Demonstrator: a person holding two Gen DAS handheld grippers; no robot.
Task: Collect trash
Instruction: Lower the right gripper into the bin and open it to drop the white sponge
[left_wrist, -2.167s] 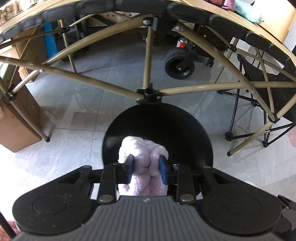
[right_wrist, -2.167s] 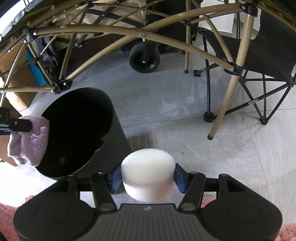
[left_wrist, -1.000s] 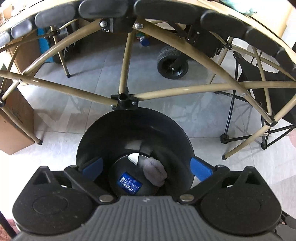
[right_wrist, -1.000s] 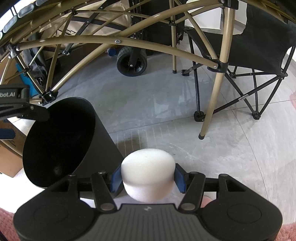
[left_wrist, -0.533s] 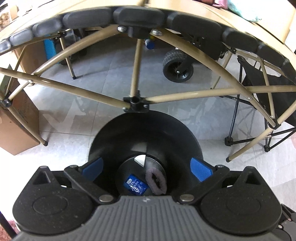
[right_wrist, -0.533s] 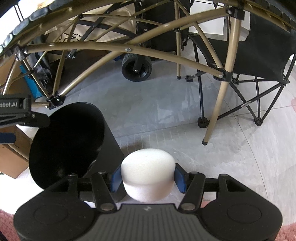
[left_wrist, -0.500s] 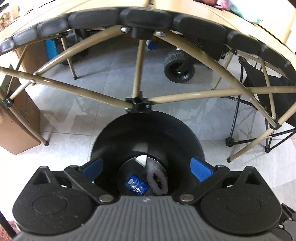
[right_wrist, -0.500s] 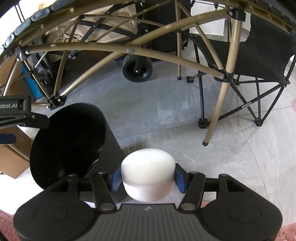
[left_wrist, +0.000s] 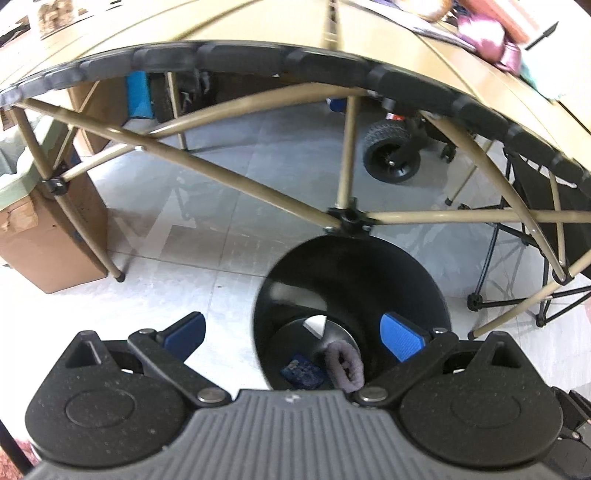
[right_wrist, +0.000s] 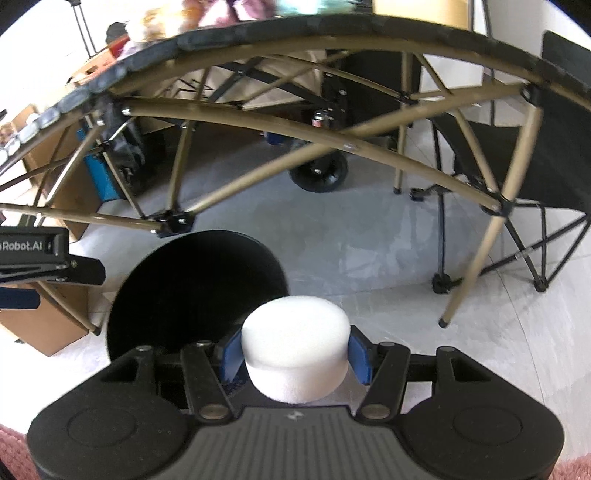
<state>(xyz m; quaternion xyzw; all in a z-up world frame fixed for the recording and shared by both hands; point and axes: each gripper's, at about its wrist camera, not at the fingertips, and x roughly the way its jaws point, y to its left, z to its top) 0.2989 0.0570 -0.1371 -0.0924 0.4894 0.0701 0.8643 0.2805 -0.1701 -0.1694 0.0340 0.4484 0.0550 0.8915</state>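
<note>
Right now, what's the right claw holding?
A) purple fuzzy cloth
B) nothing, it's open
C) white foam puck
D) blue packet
C: in the right wrist view the right claw has both blue pads pressed on the sides of the white foam puck, just beside the black bin.

bin (right_wrist: 192, 288) interior dark, tabletop items (left_wrist: 491, 33) blurred, left tool (right_wrist: 33, 266) cropped

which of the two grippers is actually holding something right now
The right gripper: its blue pads press on both sides of the white foam puck. The left gripper has its jaws spread wide and empty above the black bin.
</note>
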